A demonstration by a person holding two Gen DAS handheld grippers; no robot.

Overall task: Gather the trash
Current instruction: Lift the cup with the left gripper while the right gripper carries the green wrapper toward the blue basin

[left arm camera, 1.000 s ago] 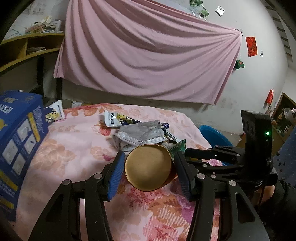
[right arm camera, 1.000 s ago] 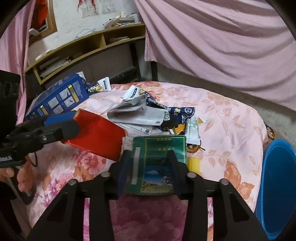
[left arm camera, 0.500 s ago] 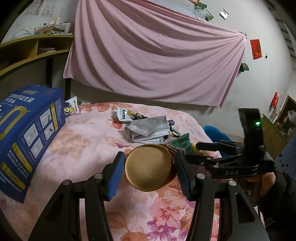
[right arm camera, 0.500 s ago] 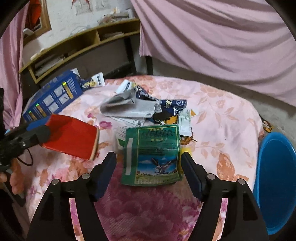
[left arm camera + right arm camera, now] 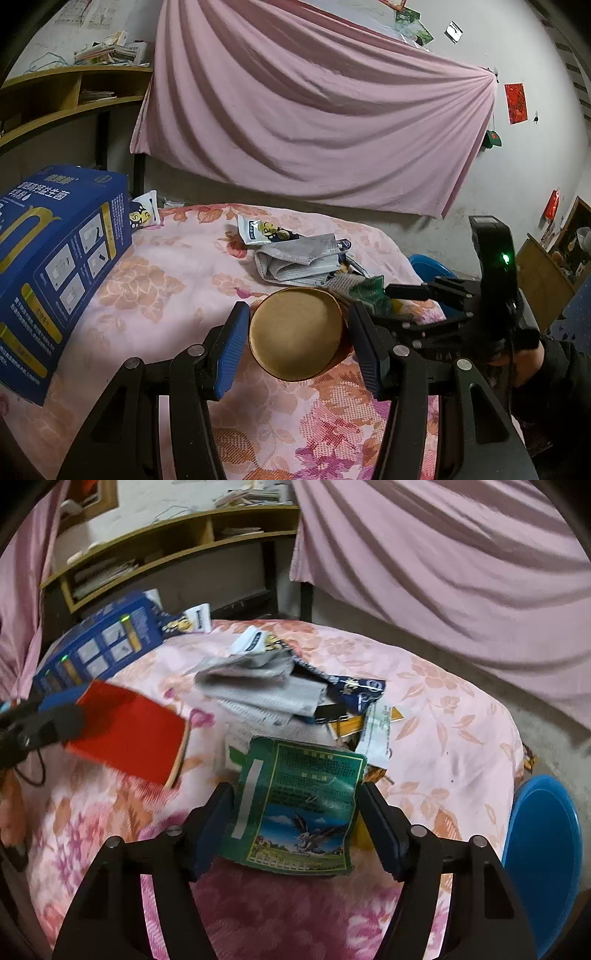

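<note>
My left gripper [image 5: 297, 345] clamps the red cup [image 5: 295, 334], just left of the trash pile [image 5: 280, 698]. My right gripper [image 5: 295, 829], jaws just closing a little, brackets the green packet [image 5: 295, 805] right before the pile; contact unclear.

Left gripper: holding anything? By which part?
Yes: the left gripper clamps the red cup by its side walls, near the tan base.

blue basin [image 5: 541, 864]: cut off, right frame edge
blue box [image 5: 51, 266]: cropped at left edge
wrapper pile text [image 5: 266, 698]: motion-blurred, unreadable
</note>
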